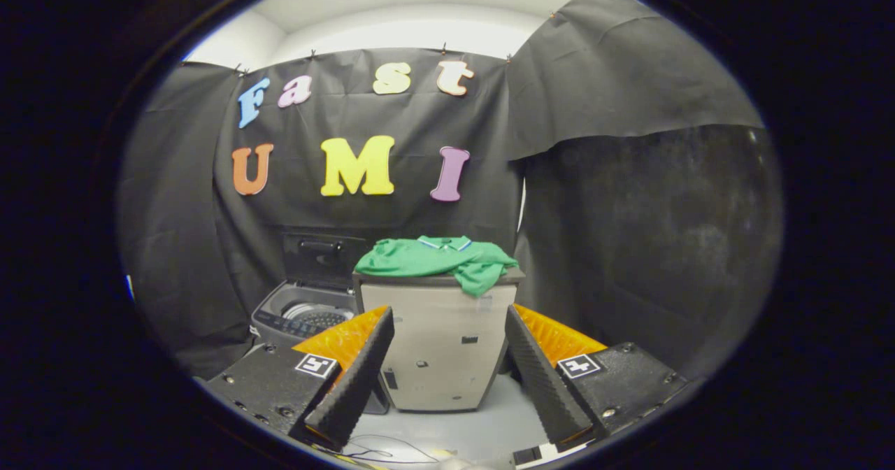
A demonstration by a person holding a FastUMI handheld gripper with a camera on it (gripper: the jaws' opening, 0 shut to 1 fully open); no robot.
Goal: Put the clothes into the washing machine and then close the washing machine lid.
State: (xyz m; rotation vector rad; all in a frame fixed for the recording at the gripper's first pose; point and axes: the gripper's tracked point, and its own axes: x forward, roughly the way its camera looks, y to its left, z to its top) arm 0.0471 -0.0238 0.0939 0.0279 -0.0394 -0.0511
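Note:
A green polo shirt (438,261) lies crumpled on top of a beige cabinet (439,344), one sleeve hanging over its front right corner. To the left of the cabinet and lower down stands a grey top-loading washing machine (302,316) with its dark lid (323,255) raised against the wall, showing the drum. My gripper (445,358) is open, well short of the cabinet and below the shirt's level, with nothing between its fingers. The cabinet front shows in the gap between them.
Black cloth walls close the booth behind and on both sides. A pale floor (489,428) runs under the cabinet, with thin cables lying on it near the fingers.

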